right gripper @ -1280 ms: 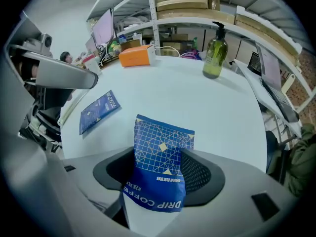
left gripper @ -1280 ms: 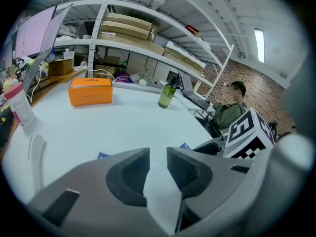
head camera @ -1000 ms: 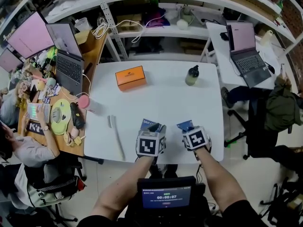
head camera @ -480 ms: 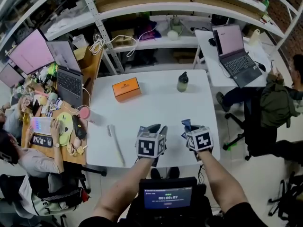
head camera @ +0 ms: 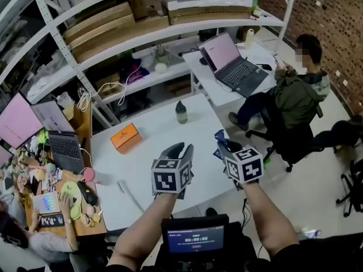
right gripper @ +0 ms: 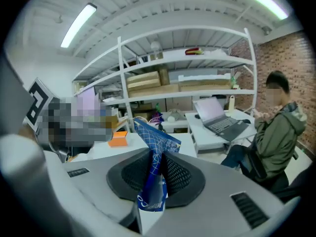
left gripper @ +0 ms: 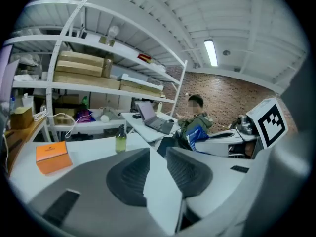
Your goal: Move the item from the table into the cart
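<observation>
By R gripper (head camera: 226, 147) a flat blue packet w/ white grid lines (right gripper: 154, 149) is clamped betw. jaws that have just been closing; it's held up clear of the white rectangular table (head camera: 195, 129). L gripper (head camera: 180, 151) is held alongside, jaws parted, nothing betw. them.

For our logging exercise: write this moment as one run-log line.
left tongs: open, empty | right tongs: just closed, clamping blue packet | orange box, bottle: on white table
</observation>
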A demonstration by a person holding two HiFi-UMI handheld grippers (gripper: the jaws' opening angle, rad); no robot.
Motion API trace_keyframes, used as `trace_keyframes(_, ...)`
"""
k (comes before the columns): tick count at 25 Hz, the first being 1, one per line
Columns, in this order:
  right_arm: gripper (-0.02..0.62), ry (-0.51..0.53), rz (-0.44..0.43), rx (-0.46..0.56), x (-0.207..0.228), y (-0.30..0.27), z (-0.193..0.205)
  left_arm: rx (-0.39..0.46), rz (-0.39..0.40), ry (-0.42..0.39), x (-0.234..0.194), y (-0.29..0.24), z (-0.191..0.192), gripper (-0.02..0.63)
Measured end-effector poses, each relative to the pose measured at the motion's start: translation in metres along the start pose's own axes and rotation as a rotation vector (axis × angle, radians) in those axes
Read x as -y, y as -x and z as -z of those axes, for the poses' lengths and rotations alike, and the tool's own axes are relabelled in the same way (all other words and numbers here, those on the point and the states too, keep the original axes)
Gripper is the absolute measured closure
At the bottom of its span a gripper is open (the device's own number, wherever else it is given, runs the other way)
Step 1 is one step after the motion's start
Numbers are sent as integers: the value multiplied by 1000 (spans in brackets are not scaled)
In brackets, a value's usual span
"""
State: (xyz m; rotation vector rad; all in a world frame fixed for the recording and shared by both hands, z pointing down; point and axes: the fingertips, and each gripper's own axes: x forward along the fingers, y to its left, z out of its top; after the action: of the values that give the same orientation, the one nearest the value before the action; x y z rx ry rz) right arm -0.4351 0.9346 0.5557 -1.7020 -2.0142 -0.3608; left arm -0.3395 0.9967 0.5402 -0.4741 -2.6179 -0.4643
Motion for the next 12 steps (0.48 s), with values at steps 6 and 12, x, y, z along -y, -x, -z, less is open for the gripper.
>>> trace_keyframes(6,557,-50,210,128,6,113,-13,55,199,-170,81,24,-20,488)
trace_keyframes(12,557,-89,381,221,26,241,5,89,381,-258,201,46,-15,505)
